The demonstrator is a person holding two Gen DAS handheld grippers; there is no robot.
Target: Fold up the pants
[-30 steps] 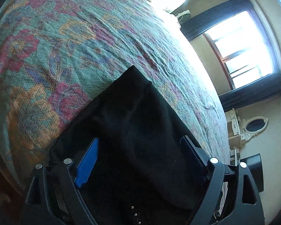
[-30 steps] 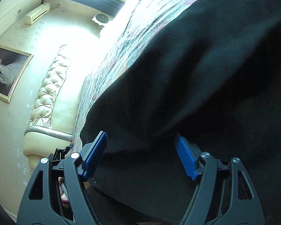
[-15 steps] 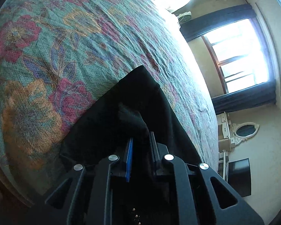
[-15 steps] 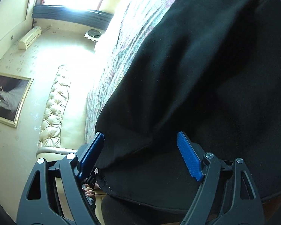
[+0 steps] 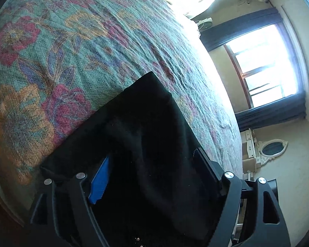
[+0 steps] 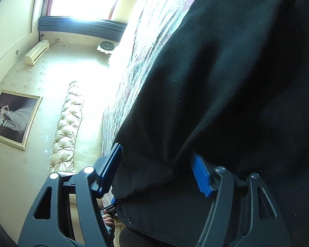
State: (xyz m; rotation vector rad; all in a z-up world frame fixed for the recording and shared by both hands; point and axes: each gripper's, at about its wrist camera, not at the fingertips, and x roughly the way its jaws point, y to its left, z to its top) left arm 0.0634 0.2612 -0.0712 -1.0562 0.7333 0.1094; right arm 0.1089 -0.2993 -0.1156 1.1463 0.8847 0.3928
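Observation:
Black pants (image 5: pixel 150 107) lie on a floral bedspread (image 5: pixel 72 41), one corner pointing up the bed. My left gripper (image 5: pixel 152 156) hovers over the near part of the cloth. Its jaws are opening, and a loose ridge of fabric lies between them with the blue pad (image 5: pixel 101 181) clear of it. In the right wrist view the pants (image 6: pixel 226 72) fill the right half of the picture. My right gripper (image 6: pixel 156 151) straddles a thick folded edge of them. Its jaws are closing, the blue pads (image 6: pixel 200 177) close beside the cloth without squeezing it.
The bedspread (image 6: pixel 138 61) runs to a tufted cream headboard (image 6: pixel 66 127). On the wall hang a framed picture (image 6: pixel 12 117) and an air conditioner (image 6: pixel 36 52). A bright window (image 5: pixel 263 65) with dark curtains and a dresser with an oval mirror (image 5: pixel 273 149) stand beyond the bed. A hand (image 6: pixel 108 219) shows below.
My left gripper pinched a fold of the pants half a second ago and has since spread wide again. The right jaws have narrowed around the folded edge, and that view has rolled.

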